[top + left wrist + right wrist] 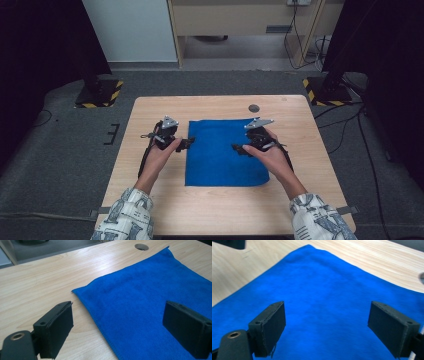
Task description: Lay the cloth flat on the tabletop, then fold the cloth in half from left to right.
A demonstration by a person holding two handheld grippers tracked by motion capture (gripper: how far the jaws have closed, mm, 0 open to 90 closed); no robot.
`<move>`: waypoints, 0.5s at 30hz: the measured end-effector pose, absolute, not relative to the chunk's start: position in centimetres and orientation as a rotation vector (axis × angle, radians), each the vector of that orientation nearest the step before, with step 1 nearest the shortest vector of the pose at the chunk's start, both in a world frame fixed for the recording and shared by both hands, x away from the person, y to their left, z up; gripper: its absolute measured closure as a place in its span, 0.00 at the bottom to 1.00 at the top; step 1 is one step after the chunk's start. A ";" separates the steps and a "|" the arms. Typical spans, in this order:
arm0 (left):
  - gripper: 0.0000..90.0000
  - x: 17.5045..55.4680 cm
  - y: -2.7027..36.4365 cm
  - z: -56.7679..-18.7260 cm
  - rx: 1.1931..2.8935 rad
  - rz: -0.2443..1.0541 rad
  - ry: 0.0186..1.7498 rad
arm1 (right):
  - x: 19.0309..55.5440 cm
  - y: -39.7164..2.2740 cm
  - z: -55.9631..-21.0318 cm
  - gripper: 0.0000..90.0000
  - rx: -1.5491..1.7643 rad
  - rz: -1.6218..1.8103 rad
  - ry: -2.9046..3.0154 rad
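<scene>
In the high view, a blue cloth (226,152) lies flat in the middle of the worktop (150,115), a little nearer to the far edge than to the near one, and it looks like one smooth layer, or a fold already pressed flat; I cannot tell which. The left gripper (186,144) is at the cloth's left edge and the right gripper (237,147) is over its right part, both pointing inward. In the left gripper view, the fingers (57,332) stand wide apart: one is over bare wood just beside the cloth's edge, the other over the blue fabric, and nothing is between them. The far left corner of the cloth lies flat on the wood. In the right gripper view, the fingers (270,327) are also wide, with only flat cloth (324,302) beneath them and no fabric pinched. I judge that the handling of the cloth is at a start or between two steps: nothing is lifted, and any grasp is not yet made.
</scene>
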State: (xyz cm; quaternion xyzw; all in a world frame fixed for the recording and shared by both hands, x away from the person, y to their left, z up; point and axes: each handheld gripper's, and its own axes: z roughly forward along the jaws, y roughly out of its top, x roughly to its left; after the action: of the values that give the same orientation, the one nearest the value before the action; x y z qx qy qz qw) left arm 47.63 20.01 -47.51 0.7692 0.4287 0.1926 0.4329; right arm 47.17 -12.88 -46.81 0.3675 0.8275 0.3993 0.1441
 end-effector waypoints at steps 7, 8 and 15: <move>0.10 47.0 21.1 -48.2 1.888 0.466 1.112 | 45.3 -8.9 -47.2 0.22 0.966 1.172 2.480; 0.10 46.9 21.2 -48.3 1.886 0.464 1.115 | 45.3 -8.9 -47.2 0.22 0.966 1.172 2.480; 0.10 46.4 22.1 -48.2 1.889 0.479 1.128 | 42.9 -4.9 -47.7 0.36 0.860 1.181 2.538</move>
State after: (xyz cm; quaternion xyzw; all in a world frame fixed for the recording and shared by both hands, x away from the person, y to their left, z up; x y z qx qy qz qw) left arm 46.38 22.07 -48.24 0.7573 0.4522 0.1919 0.4303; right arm 42.93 -4.87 -47.66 0.2918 0.8618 0.4011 0.1062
